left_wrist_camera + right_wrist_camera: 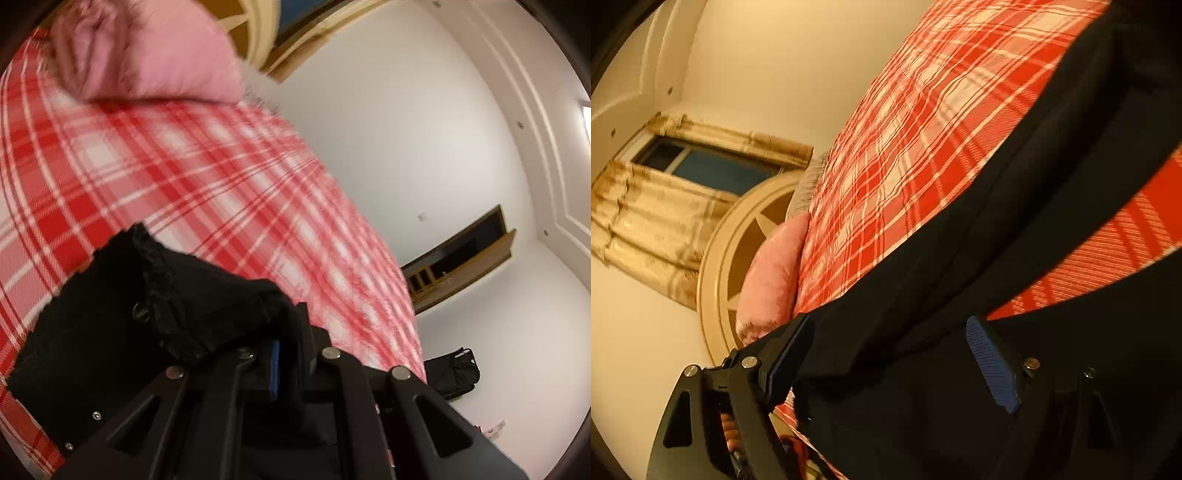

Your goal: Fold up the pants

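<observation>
Black pants (110, 332) lie on a bed with a red-and-white plaid cover (184, 177). In the left wrist view the waistband end with its button bunches up at my left gripper (284, 354), whose fingers are closed on the cloth; a blue pad shows in the fold. In the right wrist view my right gripper (890, 354) is open, its blue-padded fingers (991, 363) standing wide on either side of a black pant leg (997, 206) that runs up across the plaid cover (923, 129).
A pink pillow (147, 55) lies at the head of the bed by a round cream headboard (724, 251). A curtained window (683, 177), white walls, a black bag (452, 373) on the floor and a wooden door frame (461, 254) surround the bed.
</observation>
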The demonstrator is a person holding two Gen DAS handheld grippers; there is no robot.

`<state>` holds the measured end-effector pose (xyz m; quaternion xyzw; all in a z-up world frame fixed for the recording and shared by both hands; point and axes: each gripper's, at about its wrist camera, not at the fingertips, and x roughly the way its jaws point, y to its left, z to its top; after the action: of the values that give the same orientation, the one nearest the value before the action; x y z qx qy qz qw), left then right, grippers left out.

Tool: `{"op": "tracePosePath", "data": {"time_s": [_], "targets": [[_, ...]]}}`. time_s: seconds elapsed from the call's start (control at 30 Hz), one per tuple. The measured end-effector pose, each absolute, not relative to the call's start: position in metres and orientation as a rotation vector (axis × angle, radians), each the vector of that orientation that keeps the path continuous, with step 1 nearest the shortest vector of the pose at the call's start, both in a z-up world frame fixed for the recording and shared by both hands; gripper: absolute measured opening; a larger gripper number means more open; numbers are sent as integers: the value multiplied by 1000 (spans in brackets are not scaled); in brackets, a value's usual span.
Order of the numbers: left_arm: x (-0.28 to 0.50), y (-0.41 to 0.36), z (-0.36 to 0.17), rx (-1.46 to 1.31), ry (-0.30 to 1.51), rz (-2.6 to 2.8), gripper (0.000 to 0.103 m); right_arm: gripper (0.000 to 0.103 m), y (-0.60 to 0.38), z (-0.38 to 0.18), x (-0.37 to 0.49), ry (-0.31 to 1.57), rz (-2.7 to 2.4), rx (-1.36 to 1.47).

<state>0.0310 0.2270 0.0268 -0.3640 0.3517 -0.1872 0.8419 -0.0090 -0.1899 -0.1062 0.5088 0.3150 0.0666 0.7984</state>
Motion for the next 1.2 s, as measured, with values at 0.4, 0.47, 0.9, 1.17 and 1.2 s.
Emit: {"op": "tracePosePath", "data": {"time_s": [0.4, 0.47, 0.9, 1.17, 1.2], "targets": [[14, 231, 43, -809, 728, -419, 6, 86, -191, -82, 11, 707, 158, 1071], [13, 233, 43, -816, 724, -423, 6, 86, -192, -78, 13, 730, 120, 1025], [6, 242, 40, -814, 717, -423, 6, 86, -278, -68, 46, 930, -248, 820], [4, 244, 36, -816, 720, -415, 6, 86, -298, -81, 82, 1125, -403, 652], [4, 244, 35, -816, 722, -412, 6, 86, -299, -83, 85, 1143, -426, 625]]}}
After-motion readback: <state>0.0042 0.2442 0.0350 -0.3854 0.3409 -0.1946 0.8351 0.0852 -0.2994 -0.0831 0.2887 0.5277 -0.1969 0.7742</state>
